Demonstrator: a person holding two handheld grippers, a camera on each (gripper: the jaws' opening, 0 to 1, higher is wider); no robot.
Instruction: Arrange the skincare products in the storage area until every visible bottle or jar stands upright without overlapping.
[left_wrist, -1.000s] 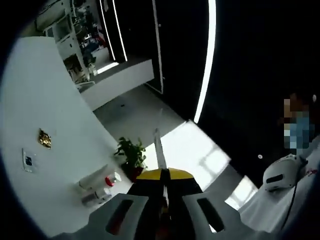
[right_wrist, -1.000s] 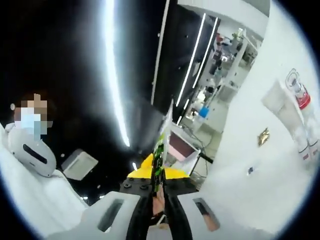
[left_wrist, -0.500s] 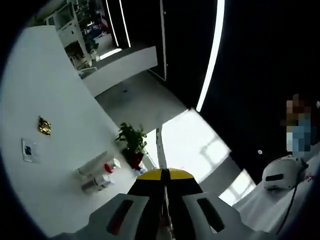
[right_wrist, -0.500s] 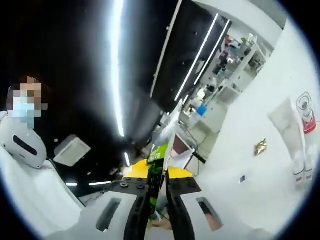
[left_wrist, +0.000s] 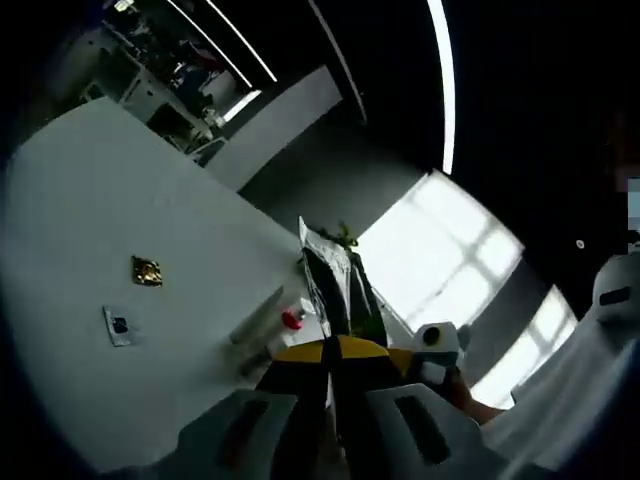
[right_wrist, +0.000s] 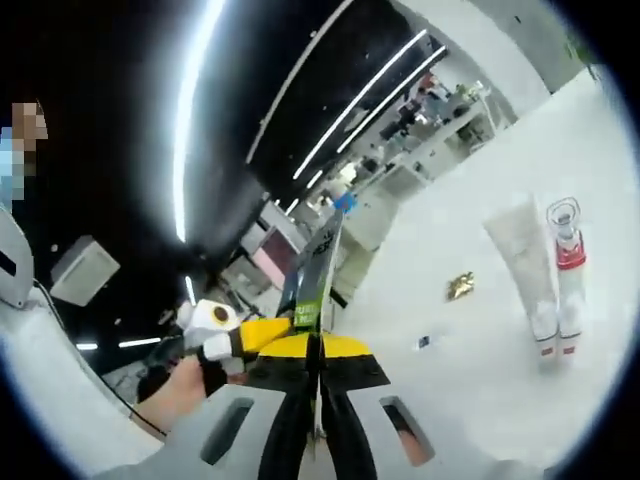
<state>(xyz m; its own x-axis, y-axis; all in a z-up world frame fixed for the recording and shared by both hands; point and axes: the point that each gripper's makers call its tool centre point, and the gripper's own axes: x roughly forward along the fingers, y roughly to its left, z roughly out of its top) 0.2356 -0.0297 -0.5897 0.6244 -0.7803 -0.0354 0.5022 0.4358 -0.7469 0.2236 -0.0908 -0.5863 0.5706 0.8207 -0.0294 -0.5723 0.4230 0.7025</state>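
Both grippers, left (left_wrist: 335, 300) and right (right_wrist: 316, 300), clamp thin packets, raised above the table (left_wrist: 120, 220)

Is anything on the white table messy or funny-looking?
Yes. The white tube and the red-capped bottle seem to lie flat, side by side, instead of standing. A crumpled gold wrapper sits loose near them.

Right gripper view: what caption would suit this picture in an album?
Right gripper shut on a thin green-labelled sachet, beside two tubes on a white table.
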